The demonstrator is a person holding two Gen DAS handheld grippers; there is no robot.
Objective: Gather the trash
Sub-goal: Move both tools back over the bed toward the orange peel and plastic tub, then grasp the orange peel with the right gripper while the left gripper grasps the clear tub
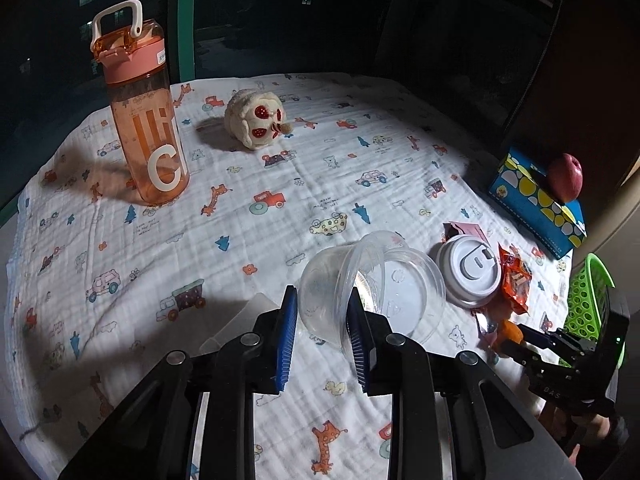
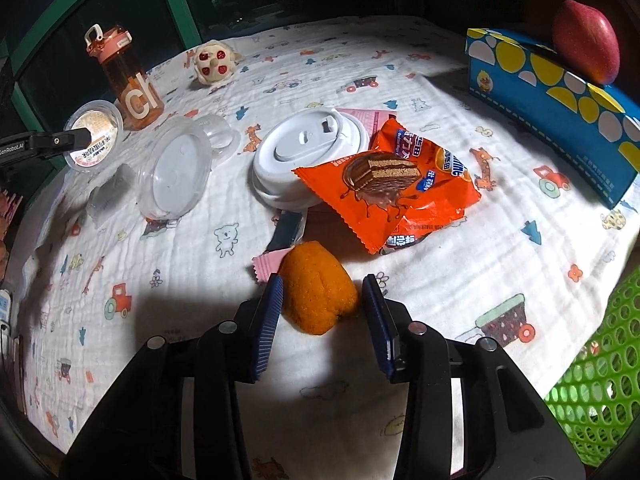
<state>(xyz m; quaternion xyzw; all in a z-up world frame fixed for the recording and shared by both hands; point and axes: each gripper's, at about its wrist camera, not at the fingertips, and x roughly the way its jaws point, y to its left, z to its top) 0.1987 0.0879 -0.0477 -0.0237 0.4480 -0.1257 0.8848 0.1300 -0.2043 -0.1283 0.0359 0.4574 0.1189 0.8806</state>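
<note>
Trash lies on the right part of the printed cloth (image 1: 280, 184), beside a green basket (image 2: 604, 352): a clear lid (image 2: 174, 172), a white cup lid (image 2: 304, 156), an orange snack wrapper (image 2: 396, 188) resting on that lid, a pink wrapper (image 2: 266, 266) and orange peel (image 2: 318, 292). The left gripper (image 1: 322, 312) is clamped on a clear plastic cup (image 1: 320, 300), raised off the cloth. The right gripper (image 2: 322, 308) straddles the peel, one pad touching, the other apart.
</note>
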